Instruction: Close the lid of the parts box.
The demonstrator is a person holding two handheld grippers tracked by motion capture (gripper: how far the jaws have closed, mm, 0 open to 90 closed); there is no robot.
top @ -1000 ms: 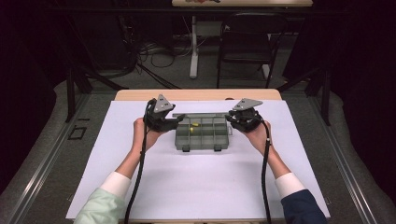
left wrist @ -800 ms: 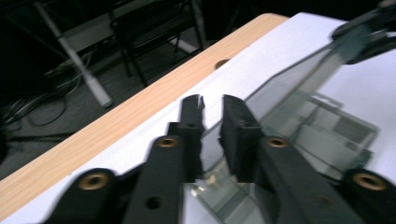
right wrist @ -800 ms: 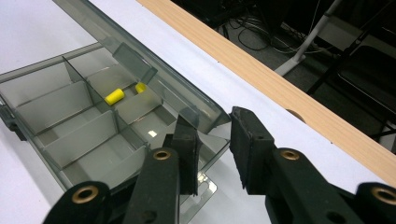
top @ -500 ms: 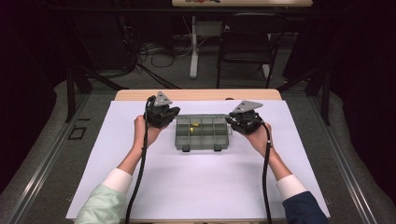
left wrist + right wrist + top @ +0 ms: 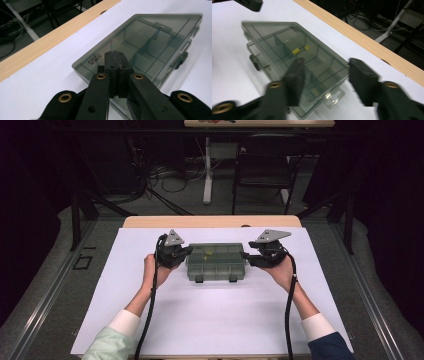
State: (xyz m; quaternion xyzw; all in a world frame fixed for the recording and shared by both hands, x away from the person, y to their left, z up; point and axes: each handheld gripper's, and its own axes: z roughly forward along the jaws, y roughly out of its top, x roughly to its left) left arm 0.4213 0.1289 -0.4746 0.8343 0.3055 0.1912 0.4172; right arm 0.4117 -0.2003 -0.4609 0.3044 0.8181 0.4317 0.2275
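A smoky clear compartment box [image 5: 216, 261] lies with its lid down in the middle of the white table cover. Two small yellow pieces [image 5: 295, 51] sit in one inner cell. My left gripper [image 5: 189, 251] is at the box's left end; in the left gripper view its pads [image 5: 115, 53] meet above the lid [image 5: 150, 37] with nothing between them. My right gripper [image 5: 243, 255] is at the right end. Its jaws have just been opening, and the right gripper [image 5: 325, 67] now stands wide over the box's [image 5: 287, 47] end, its pads off the plastic.
The white cover [image 5: 210, 320] spreads wide in front of the box. A wooden table edge [image 5: 210, 221] runs along the far side. Beyond it stand a dark chair [image 5: 260, 165] and floor cables. Two latches [image 5: 200, 279] face the person.
The left gripper has sunk a little toward the box's left end and its jaws have come together. The right gripper's jaws stand wider apart. The box stays in place.
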